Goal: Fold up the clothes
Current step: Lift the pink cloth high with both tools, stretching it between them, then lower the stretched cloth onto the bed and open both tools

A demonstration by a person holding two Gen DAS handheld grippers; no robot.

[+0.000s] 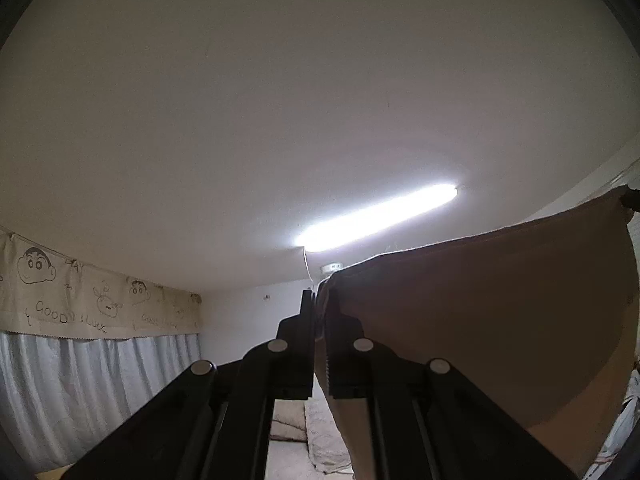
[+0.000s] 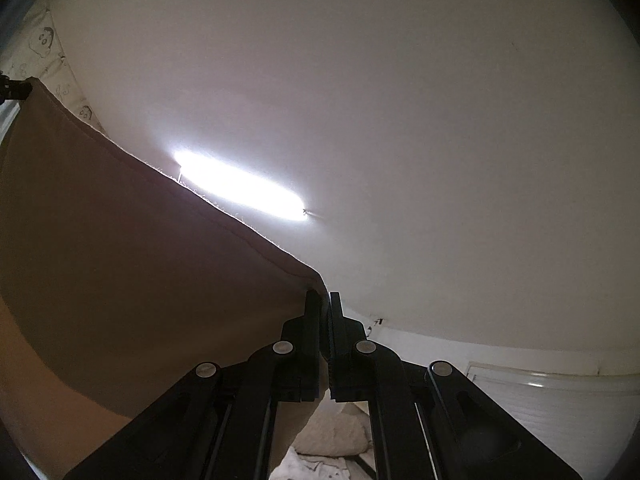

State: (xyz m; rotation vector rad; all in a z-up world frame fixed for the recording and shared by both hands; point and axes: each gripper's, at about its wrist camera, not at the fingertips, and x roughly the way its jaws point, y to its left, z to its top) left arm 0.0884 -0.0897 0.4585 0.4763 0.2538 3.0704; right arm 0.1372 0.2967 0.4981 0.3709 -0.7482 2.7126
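1. Fingers of the left gripper (image 1: 320, 312) are nearly together, clamped on a corner of one brown garment (image 1: 480, 312).
2. Right gripper (image 2: 324, 312), likewise pinched, grips the garment's (image 2: 140, 272) opposite corner.
3. Garment hangs stretched between the two grippers, held aloft (both point towards the ceiling).
4. One fluorescent tube light (image 1: 376, 218) glows on the ceiling.
5. One cartoon-printed valance (image 1: 88, 300) tops pale curtains (image 1: 80, 392); two cushions (image 1: 312, 428) lie below.
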